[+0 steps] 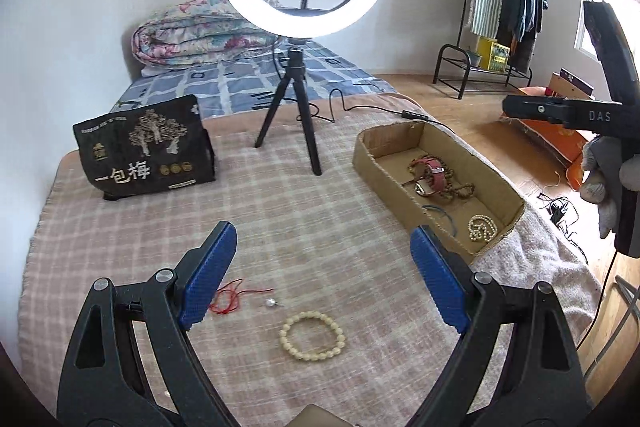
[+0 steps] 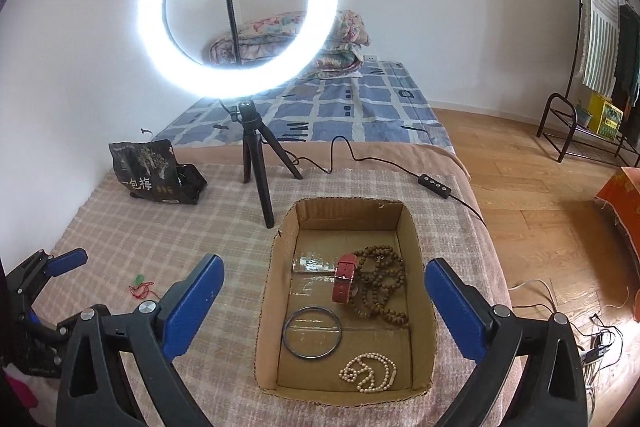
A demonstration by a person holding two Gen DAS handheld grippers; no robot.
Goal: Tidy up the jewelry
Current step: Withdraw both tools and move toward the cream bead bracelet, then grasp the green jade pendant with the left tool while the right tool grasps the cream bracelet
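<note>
Currently, through the left wrist camera, the left gripper (image 1: 322, 277) is seen with its blue-padded fingers spread wide and nothing held between them, above a pink-and-white checked blanket (image 1: 300, 195). A round bracelet of cream-coloured beads (image 1: 312, 335) lies flat on the blanket just below the midpoint of the spread fingers, slightly nearer the camera than the fingertips; being a ring, no long axis is offered, so any approach angle would probably serve. A thin red cord (image 1: 226, 297) with a small silver bead (image 1: 271, 303) lies beside the left pad, to the left of the bracelet. An open shallow cardboard box (image 1: 516, 205) sits well to the right of and beyond the bracelet, and jewellery is already gathered in it. The right gripper (image 1: 560, 109) is seen off to the right of the box, held in a gloved hand; its jaw state cannot be told from this view. The left gripper is judged the nearer one to the bracelet.

Through the right wrist camera, the right gripper (image 2: 324, 281) is shown spread open and empty, directly over the cardboard box. Inside the box lie a red leather watch strap (image 2: 343, 278), a string of brown wooden beads (image 2: 380, 283), a dark thin bangle (image 2: 312, 333) and a white pearl necklace (image 2: 369, 371). The bracelet is not visible here.
</note>
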